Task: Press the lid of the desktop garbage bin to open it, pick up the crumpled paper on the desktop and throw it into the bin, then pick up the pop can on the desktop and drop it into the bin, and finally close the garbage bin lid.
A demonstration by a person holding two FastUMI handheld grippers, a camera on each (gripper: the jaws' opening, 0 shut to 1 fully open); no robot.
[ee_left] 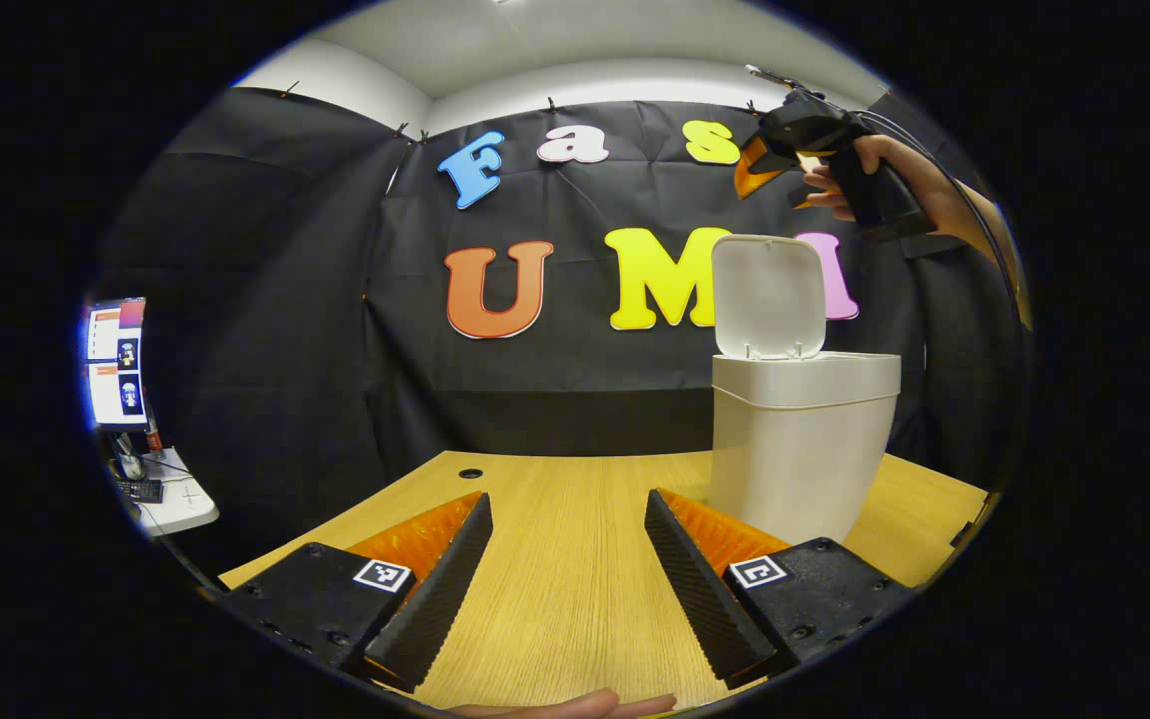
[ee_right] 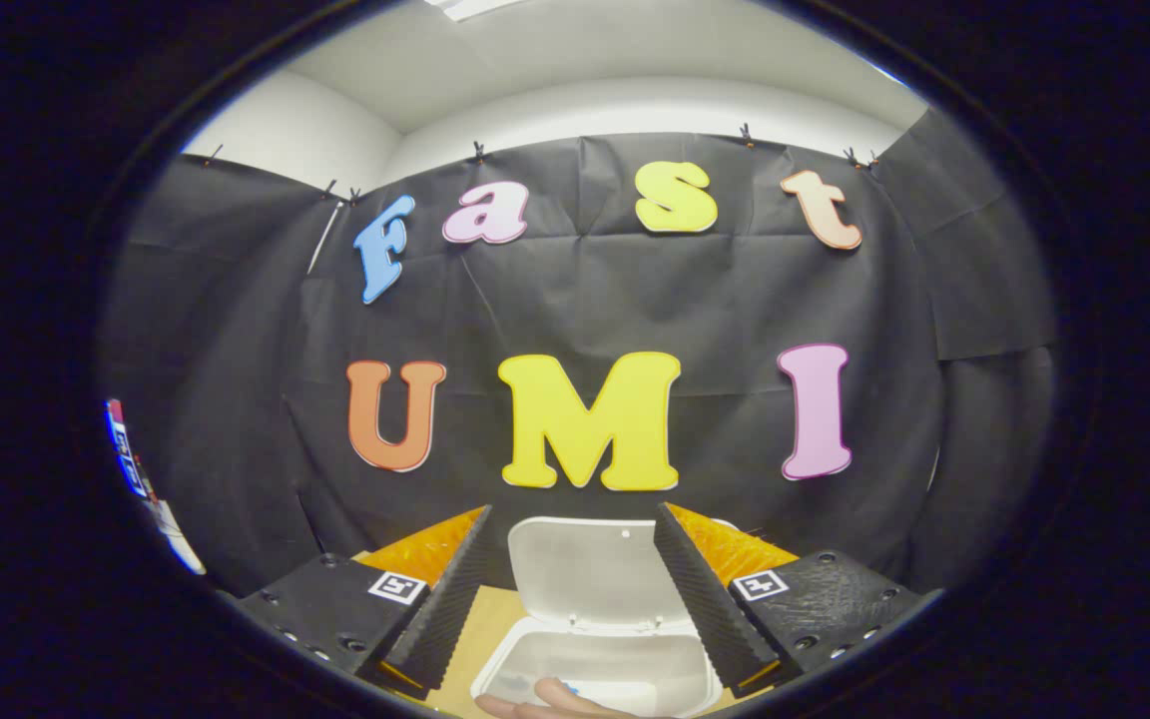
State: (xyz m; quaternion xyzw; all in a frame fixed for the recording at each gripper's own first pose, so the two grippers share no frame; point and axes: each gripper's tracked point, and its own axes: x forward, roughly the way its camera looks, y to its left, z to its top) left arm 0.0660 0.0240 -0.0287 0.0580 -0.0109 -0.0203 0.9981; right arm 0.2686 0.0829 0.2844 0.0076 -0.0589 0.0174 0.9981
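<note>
Left gripper view: the left gripper (ee_left: 567, 559) is hovering low over the wooden desk (ee_left: 575, 499), fingers spread wide and holding nothing. The garbage bin (ee_left: 803, 439) is standing just right of its fingers, lid (ee_left: 768, 297) raised upright. The right gripper (ee_left: 803, 140) is hanging above the bin in a hand (ee_left: 884, 185); I cannot tell its state from here.

Right gripper view: the right gripper (ee_right: 570, 589) is looking down over the bin's mouth (ee_right: 600, 674), fingers wide and empty, with the lid showing between them.

Judgement: paper and can look to be already dropped; the closing step is in hand. The next move calls for pushing the upright lid forward and down until it latches.
</note>
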